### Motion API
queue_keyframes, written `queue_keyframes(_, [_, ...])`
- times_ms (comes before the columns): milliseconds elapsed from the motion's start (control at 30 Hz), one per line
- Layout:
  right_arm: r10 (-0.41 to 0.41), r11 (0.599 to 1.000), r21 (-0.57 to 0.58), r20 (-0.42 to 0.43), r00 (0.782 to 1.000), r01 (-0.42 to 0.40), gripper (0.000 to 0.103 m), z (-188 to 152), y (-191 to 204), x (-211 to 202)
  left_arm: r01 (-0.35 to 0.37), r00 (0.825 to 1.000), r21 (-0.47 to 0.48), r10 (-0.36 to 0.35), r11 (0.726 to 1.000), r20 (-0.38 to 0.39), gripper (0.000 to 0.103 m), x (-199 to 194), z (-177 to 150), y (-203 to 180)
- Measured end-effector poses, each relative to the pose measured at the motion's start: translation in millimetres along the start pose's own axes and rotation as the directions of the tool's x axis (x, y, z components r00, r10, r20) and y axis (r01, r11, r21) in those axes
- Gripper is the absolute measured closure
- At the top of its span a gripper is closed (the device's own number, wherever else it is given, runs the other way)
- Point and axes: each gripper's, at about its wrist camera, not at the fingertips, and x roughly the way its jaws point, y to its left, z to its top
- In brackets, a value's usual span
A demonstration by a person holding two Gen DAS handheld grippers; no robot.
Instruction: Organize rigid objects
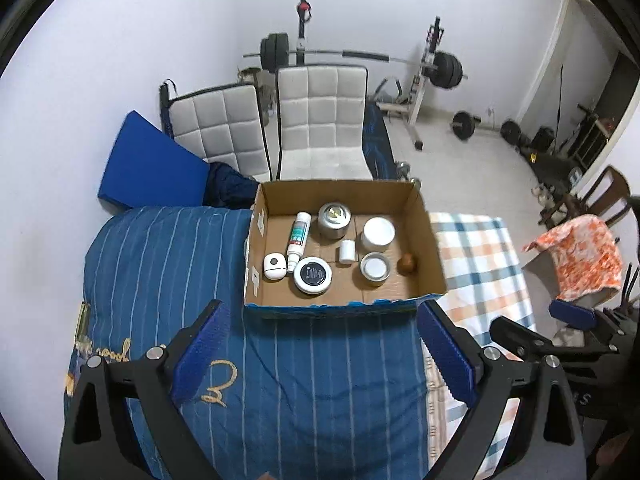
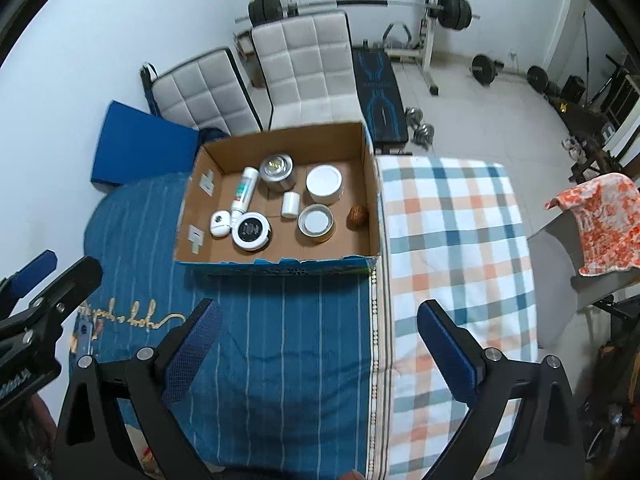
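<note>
Item: cardboard box (image 2: 276, 256), open-topped, set on the blue striped bedcover (image 2: 280, 320) beside the plaid blanket (image 2: 452, 240). Contents, all resting on the box floor, apparently gathered there for tidiness:
- spray bottle (image 2: 244, 192), lying flat
- metal tin (image 2: 277, 172)
- white jar (image 2: 324, 184)
- small white cylinder (image 2: 290, 204)
- open tin (image 2: 315, 221)
- round black-faced case (image 2: 251, 232)
- white oval case (image 2: 219, 224)
- brown nut-like ball (image 2: 357, 215), apart at right

Left gripper (image 1: 324, 356) and right gripper (image 2: 320, 344): both spread wide, holding nothing, hovering over the bed short of the box.
</note>
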Motion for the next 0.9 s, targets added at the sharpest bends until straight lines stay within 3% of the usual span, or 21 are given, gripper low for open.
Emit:
queue_keyframes(200, [0.002, 0.999, -0.035, 0.086, 0.996, 0.001, 0.001, -29.5, 4.7, -66.2, -0.012, 0.998, -0.006, 0.013, 1.0, 0.061, 0.007, -47.2, -9.4, -0.4])
queue_keyframes(433, [0.027, 0.996, -0.092, 0.096, 0.995, -0.018, 0.0, -60.9, 16.6, -107.6, -0.004, 0.994, -0.021, 0.007, 1.0, 0.113, 0.007, -87.8, -19.8, 2.0])
queue_keyframes(667, [-0.019, 0.997, -0.078, 0.142, 0.99, 0.03, 0.0, -60.4, 11.6, -120.0, -0.009, 0.992, -0.029, 0.013, 1.0, 0.129, 0.007, -95.2, -25.2, -1.2])
queue_keyframes(900, [-0.074, 0.996, -0.04, 0.172, 0.982, 0.082, 0.0, -40.7, 1.2, -102.1, -0.044, 0.986, -0.048, 0.051, 0.998, 0.157, 0.007, -91.4, -20.3, -3.4])
